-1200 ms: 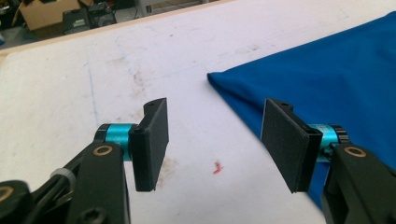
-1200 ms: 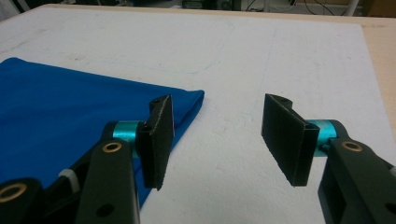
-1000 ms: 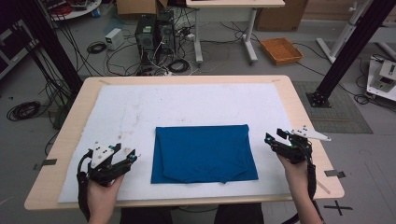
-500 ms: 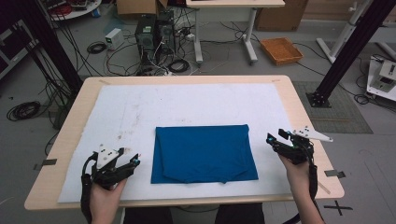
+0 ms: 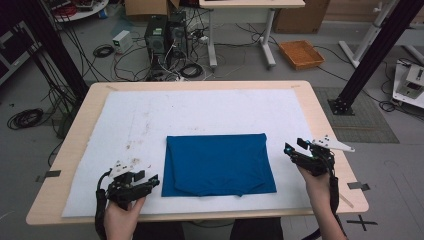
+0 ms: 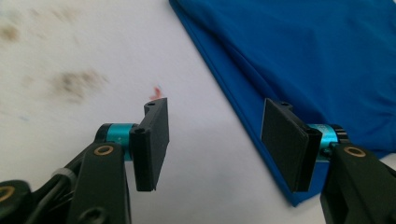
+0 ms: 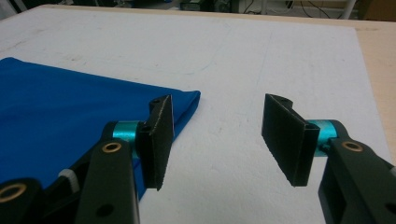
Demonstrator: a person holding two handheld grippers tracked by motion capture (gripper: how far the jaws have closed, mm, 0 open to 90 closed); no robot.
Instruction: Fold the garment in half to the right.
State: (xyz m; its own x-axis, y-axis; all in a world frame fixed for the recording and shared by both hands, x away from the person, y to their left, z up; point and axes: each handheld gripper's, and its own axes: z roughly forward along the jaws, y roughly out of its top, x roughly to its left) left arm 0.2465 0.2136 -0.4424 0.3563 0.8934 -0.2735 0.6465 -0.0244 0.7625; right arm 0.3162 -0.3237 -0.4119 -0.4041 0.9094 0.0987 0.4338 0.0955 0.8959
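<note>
While the blue cloth (image 5: 218,165) lies unmoved, both tongs, jaws apart, have drawn slightly nearer the person

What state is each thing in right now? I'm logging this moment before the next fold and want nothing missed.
blue cloth: folded into a flat rectangle, lying on the white mat, held by neither gripper.
left gripper: open, empty, at the cloth's near left corner.
right gripper: open, empty, beside the cloth's right edge.
white mat: spread flat on the table, stained with brownish marks on its left part.
</note>
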